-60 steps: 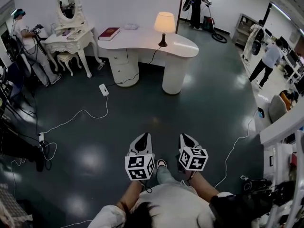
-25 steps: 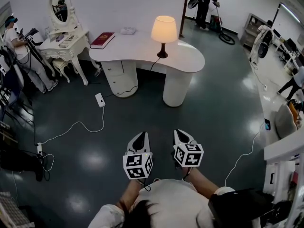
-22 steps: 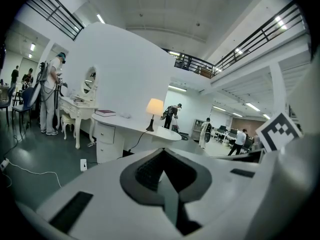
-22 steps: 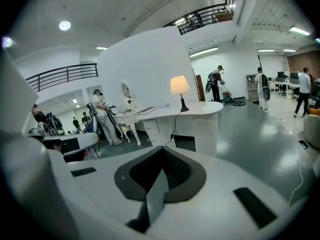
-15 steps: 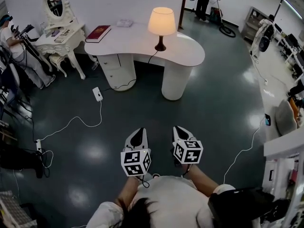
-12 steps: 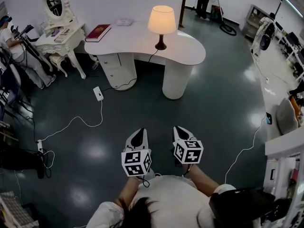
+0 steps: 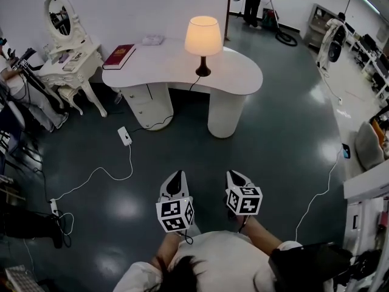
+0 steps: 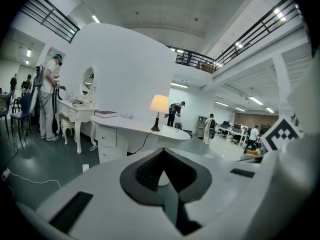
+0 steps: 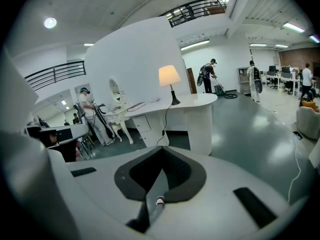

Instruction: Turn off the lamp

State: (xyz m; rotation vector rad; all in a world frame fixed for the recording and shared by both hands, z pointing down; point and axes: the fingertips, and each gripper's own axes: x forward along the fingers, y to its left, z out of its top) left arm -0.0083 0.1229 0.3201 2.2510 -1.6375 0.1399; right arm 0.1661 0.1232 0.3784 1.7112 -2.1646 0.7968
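The lamp [image 7: 203, 36] is lit, with a cream shade and a dark stem, and stands on the white curved desk [image 7: 238, 72] across the floor from me. Its cord hangs down the desk front toward a white power strip [image 7: 124, 135] on the floor. My left gripper [image 7: 175, 178] and right gripper [image 7: 236, 177] are held low in front of the person's body, side by side, both shut and empty, well short of the desk. The left gripper view shows the lamp [image 8: 159, 105] far beyond the left gripper [image 8: 162, 151]. In the right gripper view the lamp [image 9: 169, 77] stands beyond the right gripper [image 9: 162, 148].
A red book [image 7: 119, 56] lies on the desk's left end. A white dressing table [image 7: 72, 58] with an oval mirror stands further left. Cables trail over the dark floor at left [image 7: 97, 172] and right [image 7: 316, 194]. People stand at the back and at the right.
The desk and lamp look larger and nearer than before, as the person has walked toward them. Both grippers have stayed shut, side by side in front of the body.
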